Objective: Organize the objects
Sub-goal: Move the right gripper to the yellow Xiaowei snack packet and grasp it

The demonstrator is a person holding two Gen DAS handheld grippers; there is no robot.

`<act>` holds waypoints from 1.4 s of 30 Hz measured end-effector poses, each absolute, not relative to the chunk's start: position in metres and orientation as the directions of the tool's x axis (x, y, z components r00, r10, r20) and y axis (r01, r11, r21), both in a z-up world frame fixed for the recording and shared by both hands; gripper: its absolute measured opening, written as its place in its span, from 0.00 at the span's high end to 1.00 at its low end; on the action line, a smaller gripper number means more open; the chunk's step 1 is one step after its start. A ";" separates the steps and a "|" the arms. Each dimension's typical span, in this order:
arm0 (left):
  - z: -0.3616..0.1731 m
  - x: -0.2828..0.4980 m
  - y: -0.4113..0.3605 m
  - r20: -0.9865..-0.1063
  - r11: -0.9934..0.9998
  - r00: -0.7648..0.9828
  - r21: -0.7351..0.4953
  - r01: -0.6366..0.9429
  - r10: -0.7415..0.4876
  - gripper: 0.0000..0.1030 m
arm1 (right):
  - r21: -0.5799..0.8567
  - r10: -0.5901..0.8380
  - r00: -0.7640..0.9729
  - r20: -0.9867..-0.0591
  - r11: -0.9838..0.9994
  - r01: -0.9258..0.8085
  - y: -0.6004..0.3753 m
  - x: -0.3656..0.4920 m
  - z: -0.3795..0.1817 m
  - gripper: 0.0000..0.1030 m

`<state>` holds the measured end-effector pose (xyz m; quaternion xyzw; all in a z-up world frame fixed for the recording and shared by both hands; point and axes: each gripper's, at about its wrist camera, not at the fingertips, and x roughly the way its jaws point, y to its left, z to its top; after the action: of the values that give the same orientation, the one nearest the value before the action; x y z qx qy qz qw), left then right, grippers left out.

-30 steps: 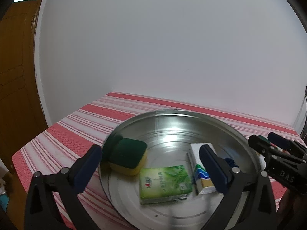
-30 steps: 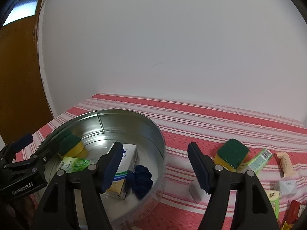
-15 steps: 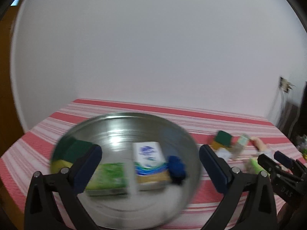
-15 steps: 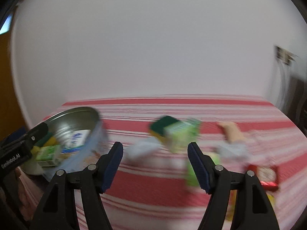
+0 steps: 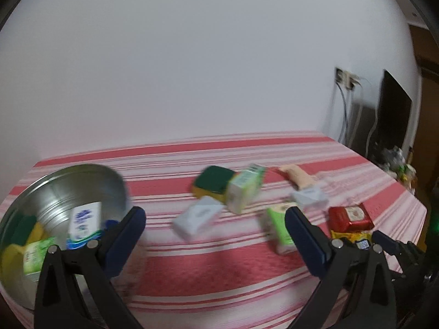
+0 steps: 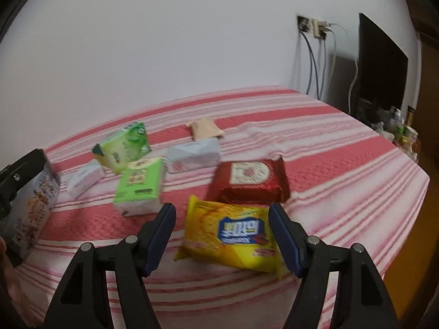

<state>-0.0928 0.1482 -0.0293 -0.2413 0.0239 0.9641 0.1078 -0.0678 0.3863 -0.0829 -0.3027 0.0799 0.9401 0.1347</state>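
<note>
A round metal basin [image 5: 82,181] stands at the left on the red striped cloth and holds a sponge, tissue packs and a blue item. My left gripper [image 5: 215,235] is open and empty above the cloth right of the basin. My right gripper [image 6: 222,230] is open and empty, its fingers on either side of a yellow snack bag [image 6: 233,235]. Behind the bag lie a red packet [image 6: 249,181], a green pack [image 6: 140,186], a white pack [image 6: 193,155] and a green carton [image 6: 123,146]. A green-topped sponge [image 5: 212,182] lies beside the carton [image 5: 244,190].
A small white pack [image 5: 196,218] and a beige packet [image 5: 297,178] lie on the cloth. The table's right edge [image 6: 411,192] is close to the snack bag. Cables and a black screen [image 6: 381,63] stand at the wall on the right. The basin's outer wall [image 6: 30,208] is at the left.
Both grippers have swung to the right, away from the basin toward the loose packs. The yellow snack bag now lies between my right fingers. Both stay open.
</note>
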 end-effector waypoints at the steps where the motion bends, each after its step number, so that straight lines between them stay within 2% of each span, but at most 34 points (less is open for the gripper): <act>1: -0.030 -0.095 0.153 -0.478 -0.973 -0.854 -0.002 -0.230 0.203 0.00 | 0.057 0.219 -0.777 -0.590 -0.948 -0.312 0.384 -0.067 -0.084 0.30; 4: -0.037 -0.101 0.165 -0.512 -0.967 -0.830 -0.003 -0.255 0.221 0.00 | 0.044 0.244 -0.758 -0.605 -0.940 -0.338 0.385 -0.066 -0.089 0.30; 6: -0.040 -0.103 0.165 -0.529 -0.967 -0.820 -0.004 -0.254 0.218 0.00 | 0.033 0.258 -0.749 -0.610 -0.936 -0.350 0.386 -0.067 -0.092 0.24; 12: -0.042 -0.105 0.159 -0.543 -0.968 -0.811 -0.020 -0.248 0.219 0.00 | 0.048 0.203 -0.743 -0.638 -0.953 -0.301 0.398 -0.075 -0.093 0.24; 19: -0.047 -0.110 0.175 -0.577 -0.959 -0.788 0.026 -0.281 0.215 0.00 | 0.032 0.179 -0.739 -0.649 -0.965 -0.262 0.410 -0.081 -0.093 0.27; 28: -0.057 -0.125 0.209 -0.652 -0.930 -0.709 0.018 -0.368 0.268 0.00 | 0.043 0.175 -0.789 -0.589 -0.968 -0.246 0.410 -0.077 -0.089 0.28; 32: -0.062 -0.134 0.214 -0.677 -0.928 -0.686 0.015 -0.373 0.265 0.00 | 0.021 0.206 -0.780 -0.590 -0.963 -0.270 0.417 -0.080 -0.089 0.28; 36: -0.067 -0.140 0.221 -0.700 -0.920 -0.659 0.007 -0.391 0.275 0.01 | 0.058 0.179 -0.777 -0.604 -0.962 -0.267 0.427 -0.081 -0.090 0.28; 37: -0.069 -0.143 0.223 -0.709 -0.919 -0.650 0.005 -0.395 0.275 0.02 | 0.046 0.183 -0.779 -0.600 -0.964 -0.262 0.424 -0.081 -0.090 0.28; 40: -0.072 -0.146 0.224 -0.724 -0.911 -0.625 -0.011 -0.413 0.292 0.22 | 0.049 0.175 -0.784 -0.595 -0.966 -0.253 0.424 -0.081 -0.091 0.28; 42: -0.073 -0.147 0.224 -0.730 -0.907 -0.612 -0.025 -0.421 0.305 0.29 | 0.058 0.168 -0.792 -0.588 -0.967 -0.248 0.424 -0.079 -0.090 0.28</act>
<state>-0.1468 0.2237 -0.0730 -0.3911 0.0745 0.8947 0.2028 -0.0792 0.4238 -0.0901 -0.3035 0.0658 0.9442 0.1100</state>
